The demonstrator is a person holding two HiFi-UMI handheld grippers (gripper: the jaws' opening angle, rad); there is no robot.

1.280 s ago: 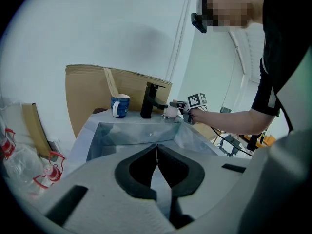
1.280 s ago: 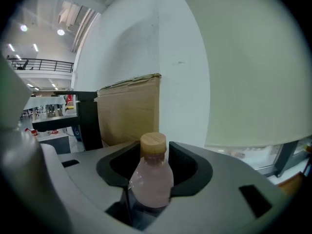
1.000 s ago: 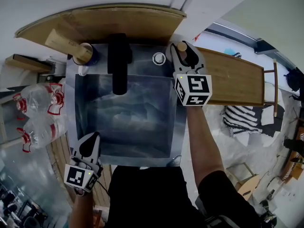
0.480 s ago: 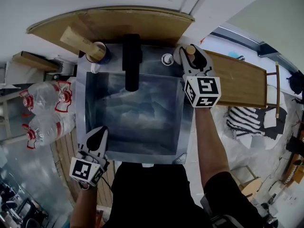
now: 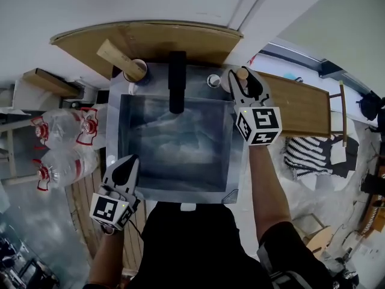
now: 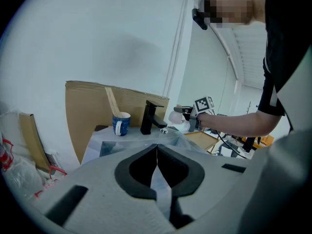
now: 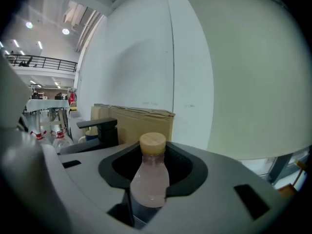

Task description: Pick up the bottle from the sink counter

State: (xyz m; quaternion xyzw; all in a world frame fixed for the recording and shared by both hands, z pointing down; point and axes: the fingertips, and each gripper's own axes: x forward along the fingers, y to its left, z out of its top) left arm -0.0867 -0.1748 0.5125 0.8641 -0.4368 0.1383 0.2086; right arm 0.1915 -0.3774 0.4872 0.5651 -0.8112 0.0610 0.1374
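A small bottle (image 7: 150, 179) of pale pink liquid with a tan wooden-looking cap (image 5: 242, 73) stands upright between the jaws of my right gripper (image 7: 148, 193). The pads press on its sides. In the head view that right gripper (image 5: 240, 79) is over the back right corner of the steel sink (image 5: 235, 161), beside the counter's edge. In the left gripper view the bottle (image 6: 176, 117) shows far off in that grip. My left gripper (image 5: 127, 165) hovers at the sink's front left corner, and its jaws (image 6: 157, 152) are shut with nothing between them.
A black faucet (image 5: 176, 80) stands at the back of the sink, with a small round knob (image 5: 213, 80) to its right. At the back left is a blue mug (image 5: 135, 71) holding a wooden stick. Cardboard (image 5: 156, 38) leans behind. Plastic bottles (image 5: 60, 128) lie at the left, a wooden table (image 5: 301, 104) at the right.
The head view has shifted a little, so the sink sits further right in the picture. Relative to the sink both grippers stay about where they were, the right one still gripping the bottle.
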